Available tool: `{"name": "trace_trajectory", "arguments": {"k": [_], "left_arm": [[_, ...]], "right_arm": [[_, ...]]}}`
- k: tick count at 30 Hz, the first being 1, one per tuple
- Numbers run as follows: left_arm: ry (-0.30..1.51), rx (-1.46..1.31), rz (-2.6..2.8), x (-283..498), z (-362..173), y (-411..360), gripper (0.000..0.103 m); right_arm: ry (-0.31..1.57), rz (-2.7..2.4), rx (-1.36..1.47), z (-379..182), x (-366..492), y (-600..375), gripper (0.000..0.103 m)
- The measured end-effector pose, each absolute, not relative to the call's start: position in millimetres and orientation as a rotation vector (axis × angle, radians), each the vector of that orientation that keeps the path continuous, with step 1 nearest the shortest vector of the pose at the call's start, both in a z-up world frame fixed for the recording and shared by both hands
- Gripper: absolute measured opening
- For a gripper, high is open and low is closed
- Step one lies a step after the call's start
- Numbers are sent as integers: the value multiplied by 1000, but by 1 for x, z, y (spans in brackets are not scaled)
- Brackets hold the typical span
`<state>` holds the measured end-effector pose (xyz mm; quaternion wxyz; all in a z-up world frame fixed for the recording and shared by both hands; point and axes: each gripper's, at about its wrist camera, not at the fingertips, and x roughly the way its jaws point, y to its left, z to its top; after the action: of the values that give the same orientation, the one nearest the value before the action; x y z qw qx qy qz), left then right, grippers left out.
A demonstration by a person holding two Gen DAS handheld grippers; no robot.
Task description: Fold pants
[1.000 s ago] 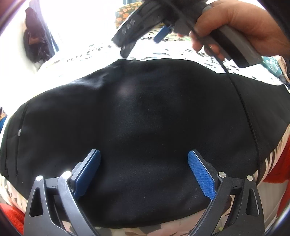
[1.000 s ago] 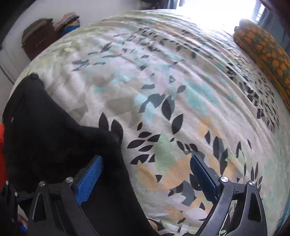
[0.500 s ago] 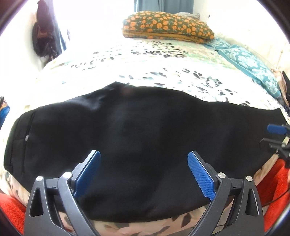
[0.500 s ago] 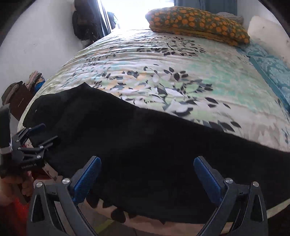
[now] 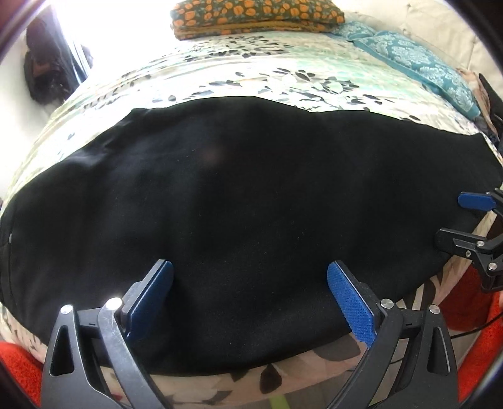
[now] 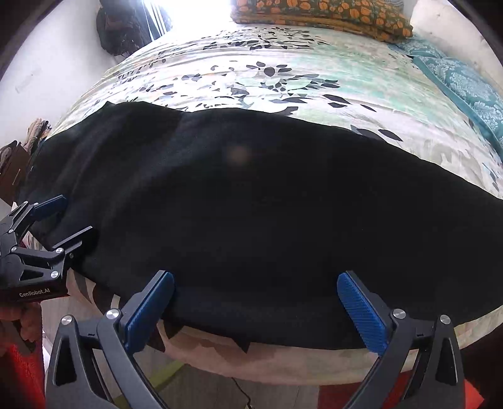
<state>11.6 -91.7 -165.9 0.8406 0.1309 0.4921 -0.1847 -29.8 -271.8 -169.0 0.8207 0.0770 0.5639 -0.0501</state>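
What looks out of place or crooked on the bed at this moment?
Nothing is spilled or damaged. The black pants lie spread flat across the bed, their near edge hanging slightly over the bed's side. Both claws, the left and the right, are open and hold nothing. The pillows sit tidy at the far end.

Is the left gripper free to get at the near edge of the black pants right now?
Probably yes. The left gripper is open and holds nothing, and the near edge of the pants lies flat on the bed just ahead of its fingers. The right gripper is off to the side, out of the way.
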Motion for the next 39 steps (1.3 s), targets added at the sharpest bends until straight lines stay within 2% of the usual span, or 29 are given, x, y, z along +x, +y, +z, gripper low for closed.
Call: {"name": "trace_trajectory", "arguments": {"k": [20, 28, 35, 39], "left_arm": [[1107, 294, -364, 8, -159, -87, 100], [1009, 238, -387, 11, -129, -105, 100], [1119, 281, -398, 17, -167, -126, 100], [1093, 283, -419, 4, -165, -117, 101]], "right_arm": [[1211, -90, 210, -166, -36, -278, 103], [1050, -227, 273, -134, -63, -308, 103], [1148, -287, 315, -153, -53, -322, 103], [1185, -284, 293, -162, -53, -320, 103]]}}
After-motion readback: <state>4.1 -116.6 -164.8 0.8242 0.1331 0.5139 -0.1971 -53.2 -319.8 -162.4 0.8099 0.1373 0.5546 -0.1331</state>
